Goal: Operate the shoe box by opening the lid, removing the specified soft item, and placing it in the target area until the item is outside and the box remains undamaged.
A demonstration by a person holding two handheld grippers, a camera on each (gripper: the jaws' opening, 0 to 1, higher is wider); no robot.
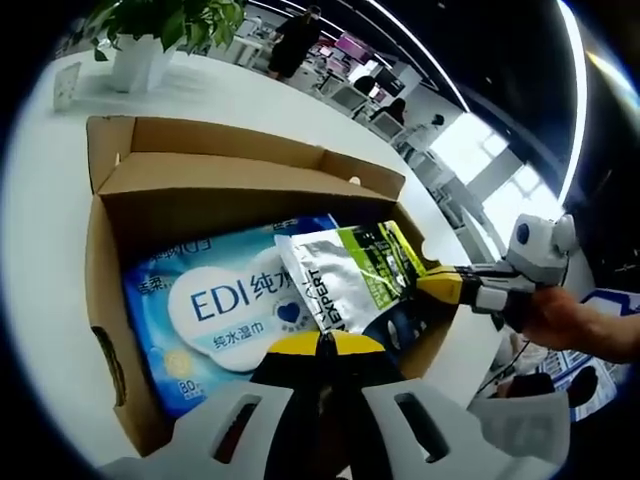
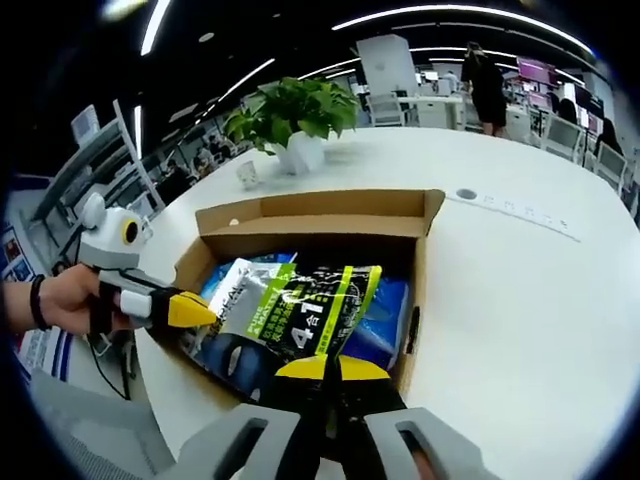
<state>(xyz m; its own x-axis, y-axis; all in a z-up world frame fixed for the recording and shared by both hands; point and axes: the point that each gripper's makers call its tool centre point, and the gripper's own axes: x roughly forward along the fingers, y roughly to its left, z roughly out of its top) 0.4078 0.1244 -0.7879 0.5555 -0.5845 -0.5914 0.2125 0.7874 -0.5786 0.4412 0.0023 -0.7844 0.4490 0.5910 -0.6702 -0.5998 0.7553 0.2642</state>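
An open cardboard shoe box (image 1: pixel 105 290) (image 2: pixel 425 270) holds a blue wet-wipes pack (image 1: pixel 215 310) (image 2: pixel 385 310). A silver and green pouch (image 1: pixel 345 280) (image 2: pixel 300 310) lies on top of the pack. My right gripper (image 2: pixel 330 368) is shut on the pouch's near edge; in the left gripper view it (image 1: pixel 432 288) comes in from the right at the box's right wall. My left gripper (image 1: pixel 320 345) is shut at the box's near wall, its yellow tips pinched over the rim; in the right gripper view it (image 2: pixel 200 312) sits at the box's left rim.
The box stands on a white table (image 2: pixel 520 300) with its lid flap (image 1: pixel 240 150) folded back. A potted plant (image 2: pixel 295 115) (image 1: pixel 150 30) stands behind it. A person's hand (image 2: pixel 65 300) holds the left gripper. Desks and people are far behind.
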